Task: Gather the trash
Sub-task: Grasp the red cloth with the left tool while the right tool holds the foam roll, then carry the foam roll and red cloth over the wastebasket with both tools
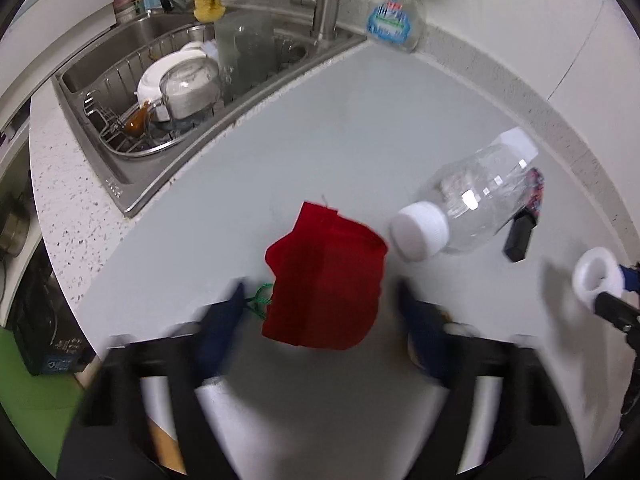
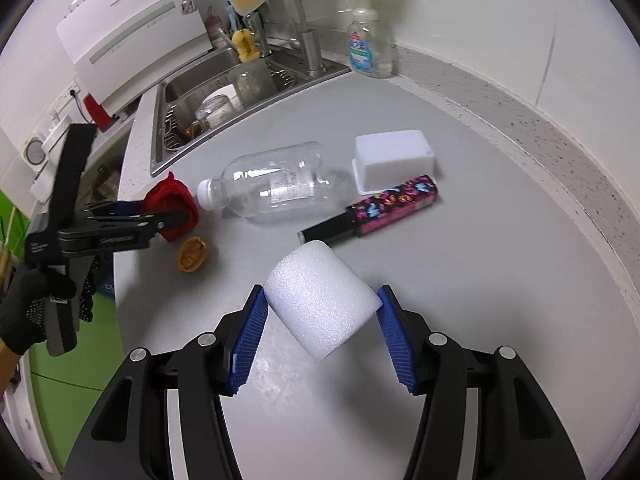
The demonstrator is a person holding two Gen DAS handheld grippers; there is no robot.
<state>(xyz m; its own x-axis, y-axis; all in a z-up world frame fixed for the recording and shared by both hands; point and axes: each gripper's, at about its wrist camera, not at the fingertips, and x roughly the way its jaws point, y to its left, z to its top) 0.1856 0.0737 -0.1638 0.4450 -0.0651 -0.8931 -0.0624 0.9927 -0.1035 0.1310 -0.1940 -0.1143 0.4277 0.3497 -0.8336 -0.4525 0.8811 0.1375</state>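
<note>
A crumpled red cloth pouch (image 1: 324,280) with a green string lies on the grey counter (image 1: 320,120). It sits between the blurred blue fingers of my left gripper (image 1: 320,292), with a small gap on each side, so the jaws are open around it. From the right wrist view, the left gripper (image 2: 168,216) reaches over the same red pouch (image 2: 176,196). My right gripper (image 2: 322,292) is shut on a white foam cylinder (image 2: 320,300) held just above the counter. That foam cylinder (image 1: 598,276) shows as a ring at the right edge of the left wrist view.
A clear plastic bottle (image 2: 276,184) with a white cap lies on its side. Beside it are an upturned white tub (image 2: 392,156) and a colourful patterned box (image 2: 392,204). A brown shell (image 2: 192,254) lies near the counter's left edge. The sink (image 2: 160,132) holds dishes; a soap bottle (image 2: 366,48) stands behind.
</note>
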